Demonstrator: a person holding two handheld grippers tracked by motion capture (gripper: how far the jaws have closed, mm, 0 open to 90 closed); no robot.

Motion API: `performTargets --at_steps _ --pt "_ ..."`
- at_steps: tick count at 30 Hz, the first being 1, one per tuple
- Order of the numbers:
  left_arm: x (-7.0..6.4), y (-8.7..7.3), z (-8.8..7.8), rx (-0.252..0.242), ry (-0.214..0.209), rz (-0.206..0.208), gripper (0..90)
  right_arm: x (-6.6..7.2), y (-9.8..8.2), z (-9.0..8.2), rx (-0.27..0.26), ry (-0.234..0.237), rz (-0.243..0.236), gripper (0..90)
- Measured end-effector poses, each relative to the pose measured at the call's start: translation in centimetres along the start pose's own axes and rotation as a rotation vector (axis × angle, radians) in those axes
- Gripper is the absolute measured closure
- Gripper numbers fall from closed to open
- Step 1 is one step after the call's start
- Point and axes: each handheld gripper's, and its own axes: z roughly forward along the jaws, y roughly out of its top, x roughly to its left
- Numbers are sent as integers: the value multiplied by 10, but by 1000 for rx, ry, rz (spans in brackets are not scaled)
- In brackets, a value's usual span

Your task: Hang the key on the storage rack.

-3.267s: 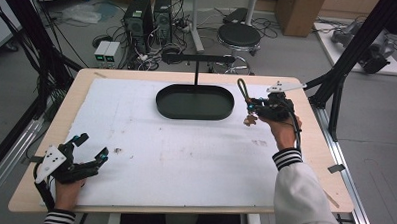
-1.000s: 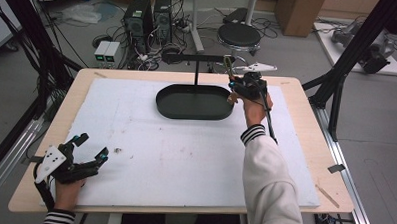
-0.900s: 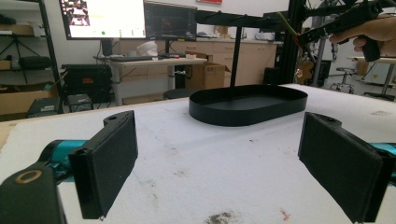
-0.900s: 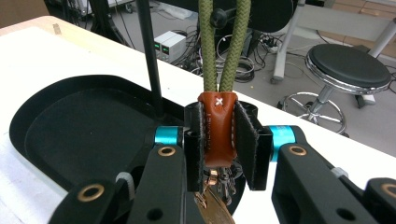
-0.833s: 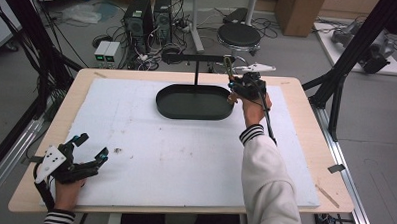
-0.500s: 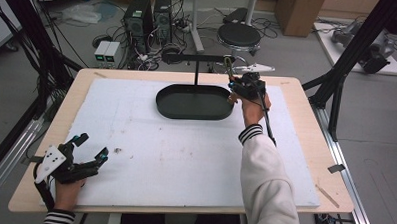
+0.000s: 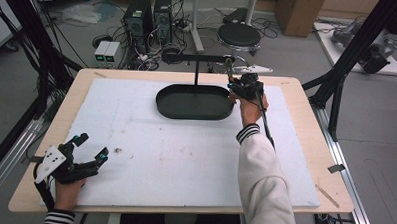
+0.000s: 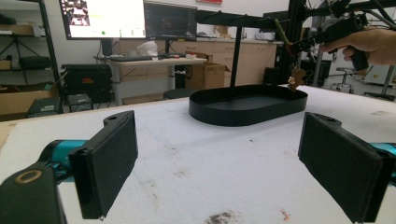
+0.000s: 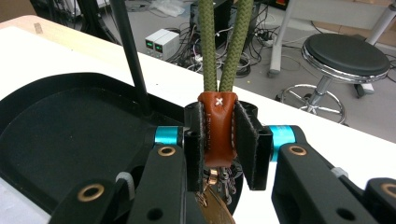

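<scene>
Right hand-held gripper (image 9: 219,144) is clamping the brown leather tab (image 9: 217,128) of a keychain, green cord loop (image 9: 226,44) running up and out of its view; keys (image 9: 212,186) are dangling below the pads. In the high view it's sitting at the right end of the black tray (image 7: 194,103), right by the end of the stand's crossbar (image 7: 196,57). From the left gripper view I can't tell whether the loop is over the bar end yet or just beside it. Judging this as the hang step: keeping the tab pinched, the cord taut and the loop spread, sliding it along the bar past the tip, confirming the bar is carrying the weight, only then releasing. Letting go early is likely dropping the keys into the tray. Left hand-held gripper (image 7: 87,155) is resting on the tabletop (image 7: 306,126) near the front-left corner, jaws wide apart, nothing between them.
</scene>
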Motion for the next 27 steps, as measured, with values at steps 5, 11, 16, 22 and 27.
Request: performTargets --at_steps 5,11,16,22,27 --pt "0 0 0 0 -1 0 124 -2 -2 4 -7 6 17 739" --pt "0 0 0 0 0 0 124 -2 -2 9 -5 6 16 739" --pt "0 0 0 0 0 1 124 -3 -3 11 -5 12 31 738" --pt "0 0 0 0 0 1 124 -4 -2 11 -1 13 26 730" --pt "0 0 0 -1 1 0 124 -6 -3 13 -48 43 29 162"
